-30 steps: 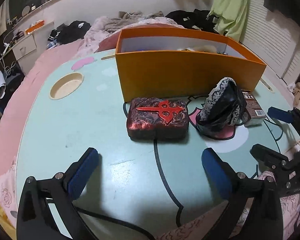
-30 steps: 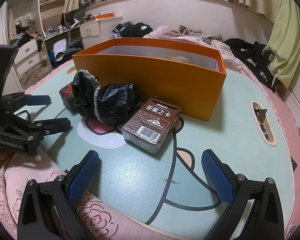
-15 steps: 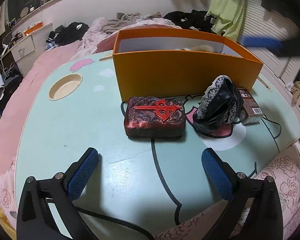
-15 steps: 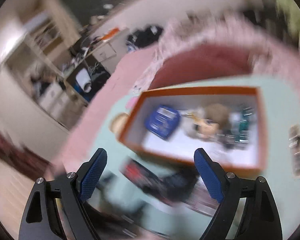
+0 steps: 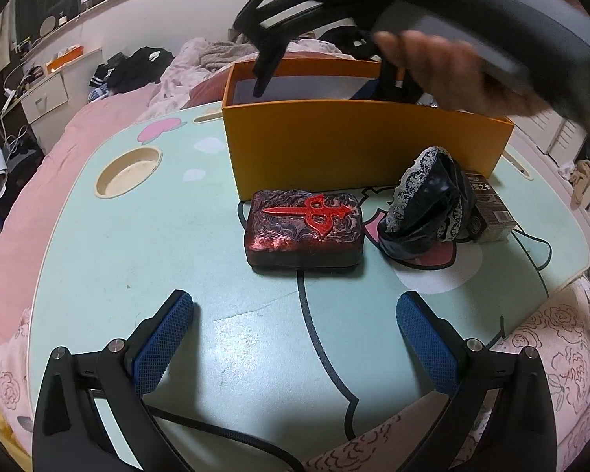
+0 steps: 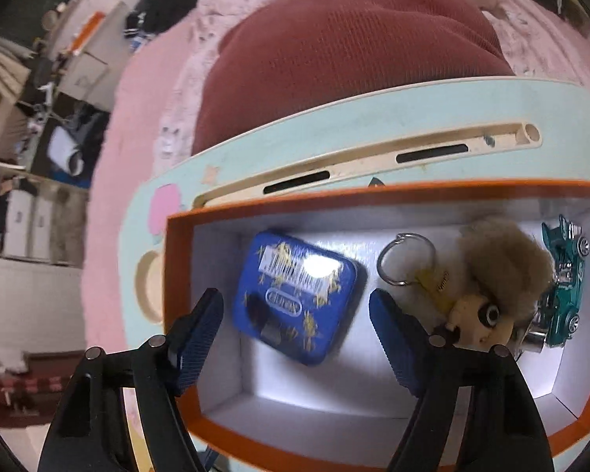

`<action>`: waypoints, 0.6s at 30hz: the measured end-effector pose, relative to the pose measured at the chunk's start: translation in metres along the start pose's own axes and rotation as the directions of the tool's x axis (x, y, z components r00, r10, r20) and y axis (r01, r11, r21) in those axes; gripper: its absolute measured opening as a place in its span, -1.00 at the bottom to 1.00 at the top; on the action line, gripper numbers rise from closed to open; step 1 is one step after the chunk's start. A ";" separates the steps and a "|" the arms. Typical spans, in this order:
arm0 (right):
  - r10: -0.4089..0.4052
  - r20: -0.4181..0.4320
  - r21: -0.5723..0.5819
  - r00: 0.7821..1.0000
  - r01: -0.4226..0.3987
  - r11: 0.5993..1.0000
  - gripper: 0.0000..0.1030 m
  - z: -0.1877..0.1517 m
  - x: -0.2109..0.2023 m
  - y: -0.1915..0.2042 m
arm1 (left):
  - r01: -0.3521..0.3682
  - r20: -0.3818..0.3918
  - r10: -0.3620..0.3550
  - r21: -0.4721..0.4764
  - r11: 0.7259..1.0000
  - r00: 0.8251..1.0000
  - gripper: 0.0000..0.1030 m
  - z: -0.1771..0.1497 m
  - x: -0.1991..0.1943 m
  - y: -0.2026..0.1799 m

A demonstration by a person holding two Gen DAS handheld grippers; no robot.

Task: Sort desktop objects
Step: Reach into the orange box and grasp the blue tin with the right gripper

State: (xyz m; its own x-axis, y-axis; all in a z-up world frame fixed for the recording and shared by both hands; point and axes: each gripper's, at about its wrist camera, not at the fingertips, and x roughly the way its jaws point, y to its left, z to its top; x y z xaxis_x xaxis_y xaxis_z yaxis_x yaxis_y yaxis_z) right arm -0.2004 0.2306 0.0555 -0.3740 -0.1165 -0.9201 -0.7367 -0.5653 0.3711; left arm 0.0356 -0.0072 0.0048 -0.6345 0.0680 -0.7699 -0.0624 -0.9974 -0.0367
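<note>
An orange box (image 5: 358, 145) stands on the mint table (image 5: 137, 244). In front of it lie a dark red case with a red emblem (image 5: 305, 232), a crumpled black lace-edged bag (image 5: 428, 212) and a small brown card box (image 5: 489, 212). My left gripper (image 5: 293, 338) is open and empty, low over the table's near side. My right gripper (image 6: 295, 334) is open, pointing down into the orange box (image 6: 373, 192) above a blue tin (image 6: 295, 295); a fluffy doll keychain (image 6: 487, 295) and a teal toy car (image 6: 566, 287) lie beside it.
A round cup recess (image 5: 128, 171) sits at the table's left. A slot (image 6: 354, 165) runs along the table's far edge. Pink bedding (image 5: 78, 126) and a red cushion (image 6: 354, 51) surround the table. The right hand and tool (image 5: 432, 31) hang above the box.
My right gripper has swung up from the table's near side to above the orange box and now looks down into it. My left gripper has stayed in place.
</note>
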 end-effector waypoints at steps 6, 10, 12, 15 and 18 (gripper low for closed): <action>-0.136 0.024 0.008 0.990 0.136 0.991 0.51 0.005 0.011 0.017 | 0.006 0.015 -0.006 -0.003 1.000 1.000 1.00 -0.003 -0.001 0.002; -0.169 0.081 -0.042 0.982 0.172 0.984 0.45 -0.001 0.011 0.022 | 0.013 0.019 -0.013 -0.005 1.000 1.000 1.00 -0.003 0.000 0.004; -0.167 0.093 -0.050 0.982 0.172 0.984 0.41 -0.004 0.009 0.019 | 0.016 0.022 -0.015 -0.005 1.000 1.000 1.00 -0.003 0.000 0.006; -0.169 0.094 -0.035 0.981 0.173 0.984 0.41 -0.006 0.010 0.017 | 0.017 0.025 -0.017 -0.004 1.000 1.000 1.00 -0.004 0.000 0.007; -0.185 0.053 -0.049 0.981 0.188 0.981 0.41 -0.007 0.008 0.016 | 0.018 0.027 -0.018 -0.003 1.000 0.999 1.00 -0.004 0.000 0.007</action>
State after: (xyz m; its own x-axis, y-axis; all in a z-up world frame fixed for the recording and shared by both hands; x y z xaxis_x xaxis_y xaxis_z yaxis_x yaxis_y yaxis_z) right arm -0.2116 0.2151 0.0533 -0.2604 0.0338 -0.9649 -0.7653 -0.6165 0.1850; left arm 0.0381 -0.0145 0.0023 -0.6540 0.0868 -0.7515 -0.0716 -0.9960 -0.0527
